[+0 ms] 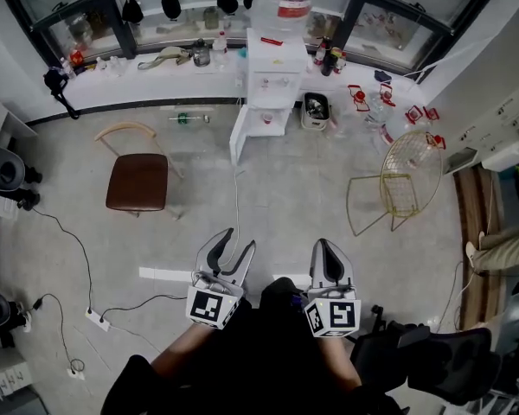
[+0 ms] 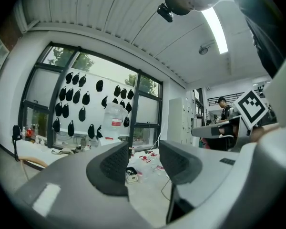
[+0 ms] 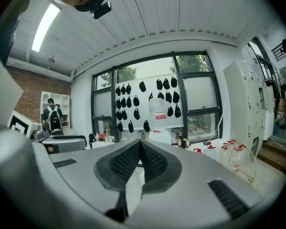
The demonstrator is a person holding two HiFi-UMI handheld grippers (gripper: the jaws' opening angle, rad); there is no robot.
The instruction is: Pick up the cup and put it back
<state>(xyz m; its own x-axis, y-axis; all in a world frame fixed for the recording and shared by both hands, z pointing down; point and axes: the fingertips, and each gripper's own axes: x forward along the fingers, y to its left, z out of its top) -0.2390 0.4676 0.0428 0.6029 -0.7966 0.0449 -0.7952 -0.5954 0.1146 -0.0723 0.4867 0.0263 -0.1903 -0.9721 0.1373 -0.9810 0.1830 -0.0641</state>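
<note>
grey floor (image 1: 268, 197) fills most of the head view, and a long white tabletop (image 1: 138, 86) runs under the window at the far side. both tools are held low and level, close to the person's body and well apart from anything on that tabletop. i judge this a carrying pose, not a reach. the left tool (image 1: 233, 243) has its jaws parted about halfway, with only air and distant floor between the pads. the right tool (image 1: 330, 247) has its pads pressed together on nothing.

no cup can be picked out for certain. small vessels stand on the tabletop left of the water dispenser (image 1: 275, 80), too small to name, and the cup likely sits among them. on the way there, a brown chair (image 1: 137, 180) stands to the left and a wire chair (image 1: 408, 175) to the right, with open floor between them. cables (image 1: 73, 253) trail along the left side, and red-capped bottles (image 1: 376, 102) cluster to the right of the dispenser.
</note>
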